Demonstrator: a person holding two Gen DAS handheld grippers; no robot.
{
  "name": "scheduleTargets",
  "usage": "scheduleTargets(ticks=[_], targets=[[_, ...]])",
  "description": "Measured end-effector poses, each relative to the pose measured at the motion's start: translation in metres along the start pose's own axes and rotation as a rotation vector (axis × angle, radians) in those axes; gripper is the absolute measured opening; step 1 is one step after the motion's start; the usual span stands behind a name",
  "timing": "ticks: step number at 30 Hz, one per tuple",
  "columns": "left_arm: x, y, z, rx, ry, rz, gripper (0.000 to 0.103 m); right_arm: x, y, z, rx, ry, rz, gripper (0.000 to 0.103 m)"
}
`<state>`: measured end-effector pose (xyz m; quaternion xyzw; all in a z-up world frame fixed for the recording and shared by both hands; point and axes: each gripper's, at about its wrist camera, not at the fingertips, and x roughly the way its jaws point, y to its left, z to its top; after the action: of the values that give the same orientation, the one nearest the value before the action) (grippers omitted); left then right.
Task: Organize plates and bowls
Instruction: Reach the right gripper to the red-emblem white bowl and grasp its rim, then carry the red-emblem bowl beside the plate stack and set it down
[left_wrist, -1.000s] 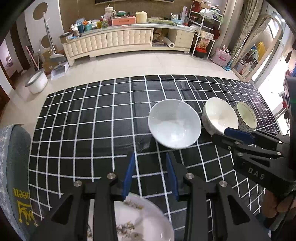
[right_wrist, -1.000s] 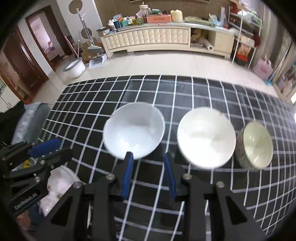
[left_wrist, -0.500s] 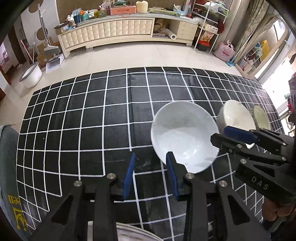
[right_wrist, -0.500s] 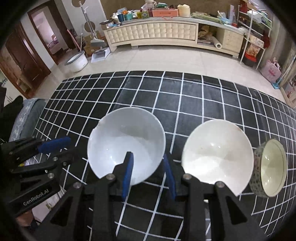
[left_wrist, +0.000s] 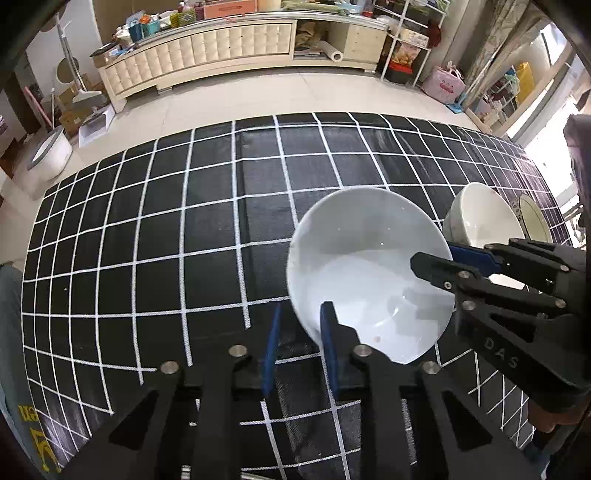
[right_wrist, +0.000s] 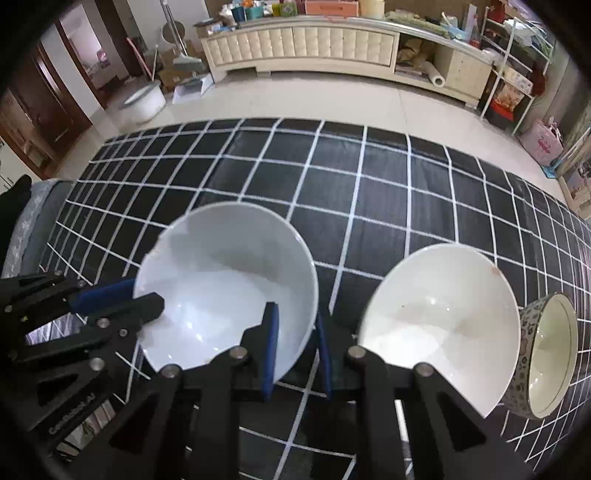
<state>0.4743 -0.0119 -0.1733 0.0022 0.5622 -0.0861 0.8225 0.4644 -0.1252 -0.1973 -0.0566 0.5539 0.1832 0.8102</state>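
A large white bowl sits on the black checked cloth. My left gripper is open, its jaws straddling the bowl's near left rim. My right gripper is open, its jaws straddling the bowl's near right rim. Each gripper shows in the other's view: the right, the left. A second white bowl stands to the right. A small patterned bowl stands beyond it.
The cloth covers a low table with tiled floor beyond. A cream sideboard lines the far wall. A grey cushioned seat stands at the table's left end. A white floor basin sits at far left.
Both grippers have moved forward to the large white bowl; their jaws now straddle its rim from either side. The patterned plate near the left gripper has left view.
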Motion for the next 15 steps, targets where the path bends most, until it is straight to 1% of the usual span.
scheduleTargets(ticks=[1,3,5,7,12,15], targets=[[0.001,-0.001,0.000,0.003,0.003,-0.003,0.016,0.002,-0.001,0.000,0.009,0.010,0.008,0.019],[0.001,0.000,0.001,0.000,0.005,-0.011,0.016,0.005,-0.005,-0.001,0.033,0.018,0.043,0.016],[0.001,0.002,0.001,-0.010,0.006,-0.028,0.014,0.004,-0.002,-0.002,0.013,0.011,0.027,0.016],[0.001,0.001,0.000,-0.009,0.007,-0.026,0.014,0.004,-0.001,-0.003,0.001,0.008,0.010,0.016],[0.001,-0.008,0.000,0.033,0.015,0.022,0.014,0.001,-0.003,-0.007,0.018,0.002,0.011,0.016],[-0.001,-0.013,-0.006,0.055,0.020,0.039,0.014,-0.002,-0.004,-0.013,0.037,0.014,0.027,0.015]])
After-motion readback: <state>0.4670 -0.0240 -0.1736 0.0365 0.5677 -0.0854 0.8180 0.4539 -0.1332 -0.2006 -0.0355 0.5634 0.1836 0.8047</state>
